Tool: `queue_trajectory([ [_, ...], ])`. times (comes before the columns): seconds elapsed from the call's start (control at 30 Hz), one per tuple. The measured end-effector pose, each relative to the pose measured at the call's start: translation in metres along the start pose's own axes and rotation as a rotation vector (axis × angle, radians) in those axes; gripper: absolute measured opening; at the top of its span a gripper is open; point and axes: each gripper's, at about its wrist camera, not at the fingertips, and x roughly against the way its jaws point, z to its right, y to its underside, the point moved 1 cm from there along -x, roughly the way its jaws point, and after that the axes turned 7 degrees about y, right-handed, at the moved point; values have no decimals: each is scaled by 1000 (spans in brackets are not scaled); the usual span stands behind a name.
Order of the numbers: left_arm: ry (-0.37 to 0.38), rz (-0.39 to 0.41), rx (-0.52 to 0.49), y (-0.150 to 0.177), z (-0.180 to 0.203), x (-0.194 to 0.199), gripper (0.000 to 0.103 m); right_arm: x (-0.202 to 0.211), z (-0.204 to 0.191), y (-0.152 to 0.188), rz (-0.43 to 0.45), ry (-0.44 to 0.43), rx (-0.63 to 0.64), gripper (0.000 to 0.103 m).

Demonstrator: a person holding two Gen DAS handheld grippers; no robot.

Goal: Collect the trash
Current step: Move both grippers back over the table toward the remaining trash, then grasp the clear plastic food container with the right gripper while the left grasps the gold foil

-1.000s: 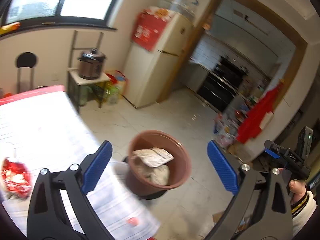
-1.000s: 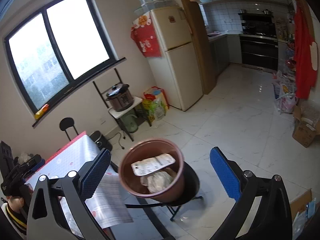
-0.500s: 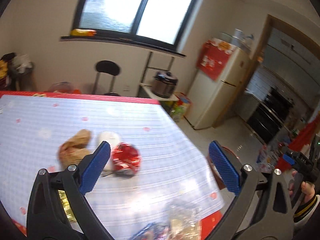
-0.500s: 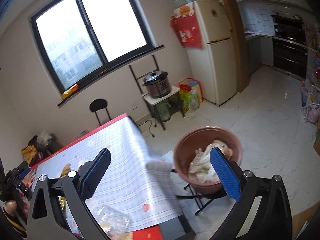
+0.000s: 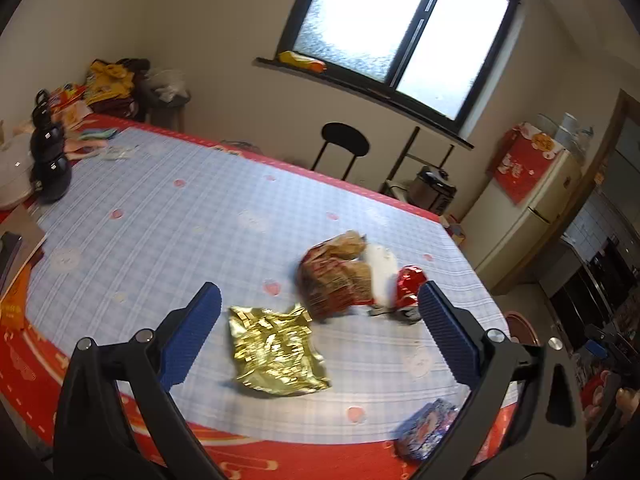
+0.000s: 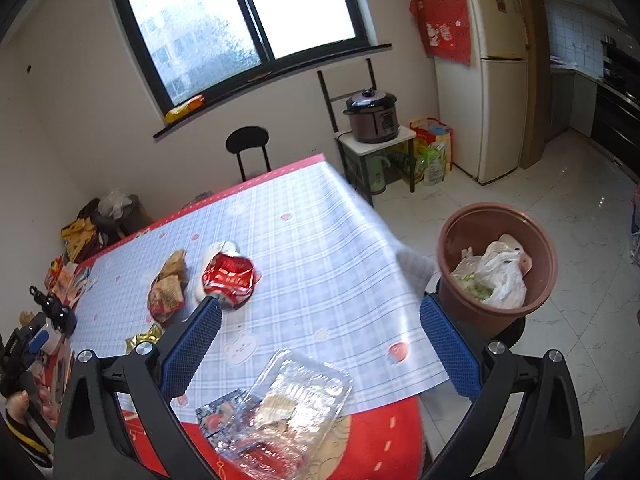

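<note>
Hard to make out: the small blue-patterned packet [image 5: 426, 432] at the table's near red edge is blurred in the left wrist view and half covered by the clear plastic tray [image 6: 294, 404] in the right wrist view. What lies in the tray cannot be read. The gold foil wrapper [image 5: 274, 350] shows only as a sliver behind the right gripper's left finger in the right wrist view.

Cut off: the brown bin [image 6: 498, 264] appears in the left wrist view only as a strip of rim behind the right finger.

Left gripper [image 5: 318, 338]: held above the table [image 5: 160, 220], tilted down toward it, jaws wide apart, nothing between them.

Right gripper [image 6: 318, 340]: also over the table near its corner, jaws wide apart and empty. A hand with a striped cuff shows at the lower left edge of this view.

Trash by the left gripper: the gold foil wrapper lies flat just past the left finger. The brown and red snack bag [image 5: 334, 280], a white piece and the crumpled red wrapper [image 5: 408, 284] cluster farther out, toward the right finger.

Trash by the right gripper: the clear tray lies low between the fingers, at the table's near edge. The red wrapper sits just above the left fingertip.

Bin: beside the table's corner, right of the right finger, holding a white plastic bag [image 6: 494, 274].
</note>
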Motion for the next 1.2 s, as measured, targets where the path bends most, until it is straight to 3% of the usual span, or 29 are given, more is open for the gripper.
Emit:
queue_trajectory([
  [0.2,-10,-36,42,18,-34,4,97,-12,-34,22,-48,0,5,98],
  [0.47,48,-155,134,41,-79,-20,95,-30,-72,55,-115,26,-15,98],
  [0.7,136,-347,226,81,-94,-76,72,-38,-99,85,-153,55,-27,98],
  [0.83,166,-438,283,105,-95,-109,66,-42,-106,100,-198,84,-27,98],
  [1.07,180,-457,371,117,-101,-137,61,-39,-100,105,-207,133,-39,98],
  [1.2,182,-450,362,114,-94,-144,57,-40,-93,110,-220,152,-61,98],
])
